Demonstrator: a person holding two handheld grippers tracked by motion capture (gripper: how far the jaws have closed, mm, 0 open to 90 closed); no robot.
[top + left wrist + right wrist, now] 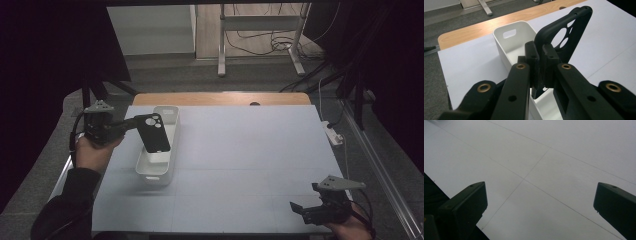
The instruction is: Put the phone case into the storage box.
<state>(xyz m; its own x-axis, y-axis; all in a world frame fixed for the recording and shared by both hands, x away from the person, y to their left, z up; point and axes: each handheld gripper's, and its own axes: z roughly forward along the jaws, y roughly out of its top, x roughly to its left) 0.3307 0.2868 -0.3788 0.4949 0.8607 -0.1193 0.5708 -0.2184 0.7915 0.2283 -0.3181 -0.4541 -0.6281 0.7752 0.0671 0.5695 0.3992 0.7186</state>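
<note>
High view: left hand-held gripper (131, 123) pinches the case (154, 132) by its rim (light, bendy, likely slippery) over the bin (168, 166) near the worktop's left edge; right hand-held gripper (300, 207) gapes empty.

Grey carpet floor (165, 75); white metal stand legs (221, 45) beyond the table's far edge, cables (260, 42) between them. Dark curtains (45, 50) flank. Dim light.

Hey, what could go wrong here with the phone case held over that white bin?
1. The left tool pinches the phone case only by one edge, so it might twist or slip out.
2. The case hangs tilted above the bin, near its long wall; released now, it may catch the rim instead of dropping in.
3. The bin looks light and could be nudged.
</note>
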